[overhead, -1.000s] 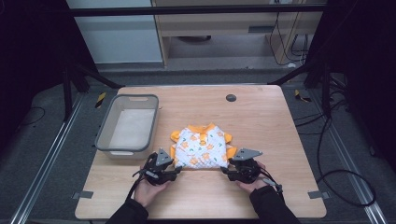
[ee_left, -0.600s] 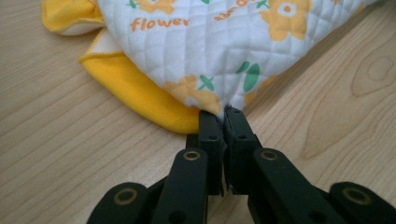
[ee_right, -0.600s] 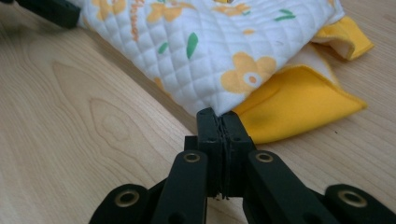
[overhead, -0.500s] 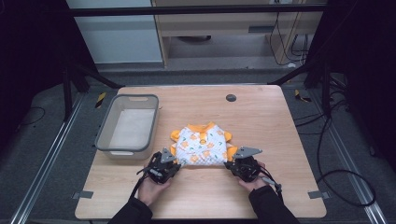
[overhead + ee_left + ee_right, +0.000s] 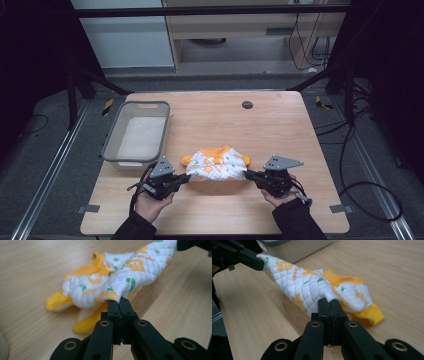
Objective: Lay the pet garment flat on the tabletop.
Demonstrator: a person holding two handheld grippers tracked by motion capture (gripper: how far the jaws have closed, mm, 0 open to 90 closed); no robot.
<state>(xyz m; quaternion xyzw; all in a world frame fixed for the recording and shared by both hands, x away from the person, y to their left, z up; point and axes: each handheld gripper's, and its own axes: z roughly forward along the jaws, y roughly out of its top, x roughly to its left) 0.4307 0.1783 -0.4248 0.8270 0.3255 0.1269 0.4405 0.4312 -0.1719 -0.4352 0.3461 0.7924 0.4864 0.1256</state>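
Observation:
A small white quilted garment (image 5: 217, 162) with orange flowers and orange cuffs lies bunched near the table's front edge. Its near edge is raised off the wood and stretched between both grippers. My left gripper (image 5: 187, 177) is shut on the left corner of that edge, and my right gripper (image 5: 247, 175) is shut on the right corner. In the left gripper view the gripper (image 5: 119, 300) pinches a fold of the garment (image 5: 135, 270). In the right gripper view the gripper (image 5: 331, 301) bites the cloth (image 5: 299, 282), and the left gripper (image 5: 249, 258) holds the far end.
A grey plastic bin (image 5: 137, 132) stands at the table's left, just beyond my left hand, and also shows as the bin (image 5: 294, 247) in the right gripper view. A dark round hole (image 5: 247, 104) sits in the far part of the wooden table (image 5: 280, 130).
The garment lay flat before; now its near edge is lifted and pulled taut, and the cloth is bunched. Both grippers have moved slightly apart.

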